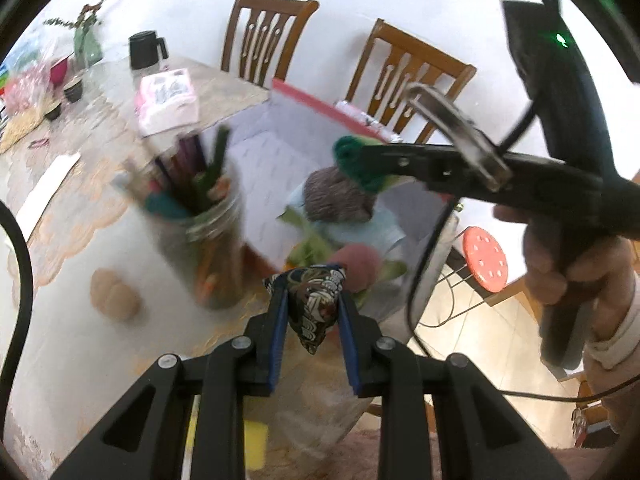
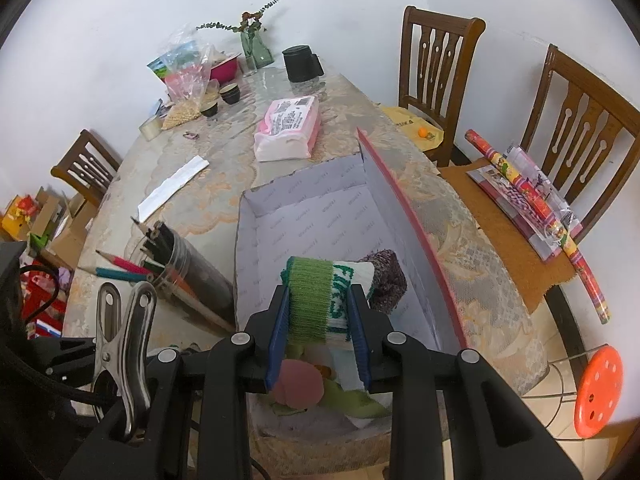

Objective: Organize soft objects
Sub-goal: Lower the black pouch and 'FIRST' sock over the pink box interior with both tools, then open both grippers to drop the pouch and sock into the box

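Observation:
My left gripper (image 1: 311, 286) is shut on a small dark patterned fabric pouch (image 1: 314, 308), held off the table beside the near end of the open cardboard box (image 1: 272, 152). In the right wrist view my right gripper (image 2: 318, 290) is shut on a green-and-white knitted roll (image 2: 310, 300) above the box (image 2: 304, 208). From the left wrist view that right gripper (image 1: 370, 158) hangs over the box with the green knit (image 1: 348, 160) at its tip. Inside the box lie a brown-grey yarn ball (image 1: 336, 196) (image 2: 386, 280), a pink ball (image 2: 300, 384) and green and pale cloth pieces.
A glass jar of pencils (image 2: 180, 264) stands just left of the box. A tan round lump (image 1: 114, 294) lies on the table near the jar. A tissue pack (image 2: 286, 128), a black mug and cups sit farther back. Wooden chairs and a red stool (image 2: 598, 392) stand to the right.

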{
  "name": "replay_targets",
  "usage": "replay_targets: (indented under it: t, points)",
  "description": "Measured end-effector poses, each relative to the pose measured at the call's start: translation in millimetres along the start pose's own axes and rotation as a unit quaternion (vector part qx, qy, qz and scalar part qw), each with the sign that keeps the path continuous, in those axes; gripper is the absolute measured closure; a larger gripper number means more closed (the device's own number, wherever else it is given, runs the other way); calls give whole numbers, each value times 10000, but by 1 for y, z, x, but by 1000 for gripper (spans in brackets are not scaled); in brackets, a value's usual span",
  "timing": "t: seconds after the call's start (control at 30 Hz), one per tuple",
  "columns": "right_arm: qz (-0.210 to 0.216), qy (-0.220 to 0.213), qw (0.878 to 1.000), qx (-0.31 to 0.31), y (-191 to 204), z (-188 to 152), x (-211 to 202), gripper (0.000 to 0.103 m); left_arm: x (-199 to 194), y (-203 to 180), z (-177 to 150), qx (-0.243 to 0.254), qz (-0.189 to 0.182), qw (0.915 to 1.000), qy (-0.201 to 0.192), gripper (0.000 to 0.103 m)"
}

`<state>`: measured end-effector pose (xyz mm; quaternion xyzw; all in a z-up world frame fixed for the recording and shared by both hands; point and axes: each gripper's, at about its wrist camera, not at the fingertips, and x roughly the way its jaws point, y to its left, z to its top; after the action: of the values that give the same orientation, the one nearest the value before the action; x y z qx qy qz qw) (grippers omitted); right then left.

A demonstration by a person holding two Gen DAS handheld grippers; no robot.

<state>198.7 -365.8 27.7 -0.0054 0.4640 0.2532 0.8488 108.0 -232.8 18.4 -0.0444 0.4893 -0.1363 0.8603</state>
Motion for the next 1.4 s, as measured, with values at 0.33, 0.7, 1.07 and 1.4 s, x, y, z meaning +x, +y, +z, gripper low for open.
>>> replay_targets:
  t: [0.33, 0.7, 1.07, 1.4]
  points:
    - [21, 14, 9997, -254, -8, 28, 15, 73, 34, -26, 4, 164, -77, 9998, 69, 77]
    - [365, 216, 9989, -177, -14, 43, 49, 72, 45, -29, 11, 117, 165, 9998, -13, 75]
    - [283, 117, 9994, -144, -16, 47, 49, 55, 43, -28, 14, 50, 315, 9995, -3, 59]
    - [238, 31, 9997, -33, -20, 43, 35, 53, 34, -25, 15, 52, 309, 9995, -74, 59]
